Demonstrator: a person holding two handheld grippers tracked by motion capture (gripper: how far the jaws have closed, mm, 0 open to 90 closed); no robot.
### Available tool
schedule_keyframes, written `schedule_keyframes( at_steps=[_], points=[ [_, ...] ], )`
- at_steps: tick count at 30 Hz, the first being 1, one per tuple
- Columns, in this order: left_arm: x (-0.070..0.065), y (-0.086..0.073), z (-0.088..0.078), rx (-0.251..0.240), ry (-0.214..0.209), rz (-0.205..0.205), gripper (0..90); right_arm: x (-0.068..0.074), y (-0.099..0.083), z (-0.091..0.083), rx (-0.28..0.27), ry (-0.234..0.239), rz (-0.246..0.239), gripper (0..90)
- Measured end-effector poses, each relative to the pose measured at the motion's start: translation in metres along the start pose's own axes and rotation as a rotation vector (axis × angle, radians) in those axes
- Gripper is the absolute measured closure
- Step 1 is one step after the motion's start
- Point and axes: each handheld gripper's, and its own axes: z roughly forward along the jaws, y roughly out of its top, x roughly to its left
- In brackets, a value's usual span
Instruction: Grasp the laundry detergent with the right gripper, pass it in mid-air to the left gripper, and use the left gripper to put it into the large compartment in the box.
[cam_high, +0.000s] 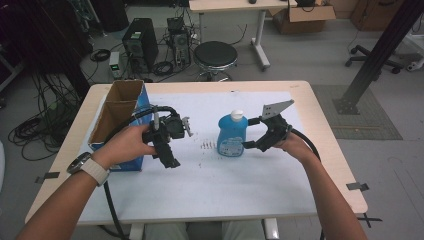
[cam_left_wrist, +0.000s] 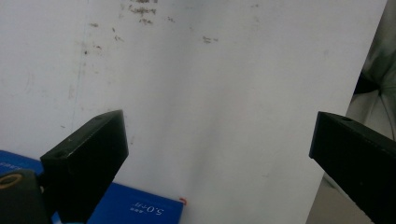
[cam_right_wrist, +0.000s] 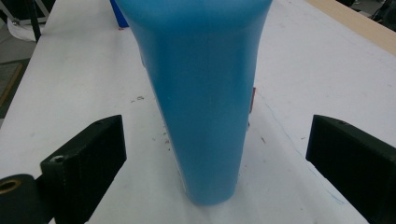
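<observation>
Blue bottle (cam_high: 232, 134) upright at centre of the high view on the white-covered table (cam_high: 240, 185), right tongs (cam_high: 248, 132) spread wide around it without touching, left tongs (cam_high: 170, 150) spread and empty, centre-left beside the open cardboard box (cam_high: 120, 107).

Bare forearms, pale-strapped watch on the left wrist, black left claw (cam_high: 170, 155) with metal fittings, black right claw (cam_high: 248, 132) topped by grey three-cornered plate, thick black cables trailing
</observation>
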Motion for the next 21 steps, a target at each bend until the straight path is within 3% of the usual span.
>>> schedule_keyframes(
  at_steps=[21],
  points=[
    [0.000, -0.002, -0.001, 0.000, 0.003, -0.002, 5.1, 0.003, 0.006, 0.028, -0.022, 0.010, -0.017, 5.9]
  ],
)
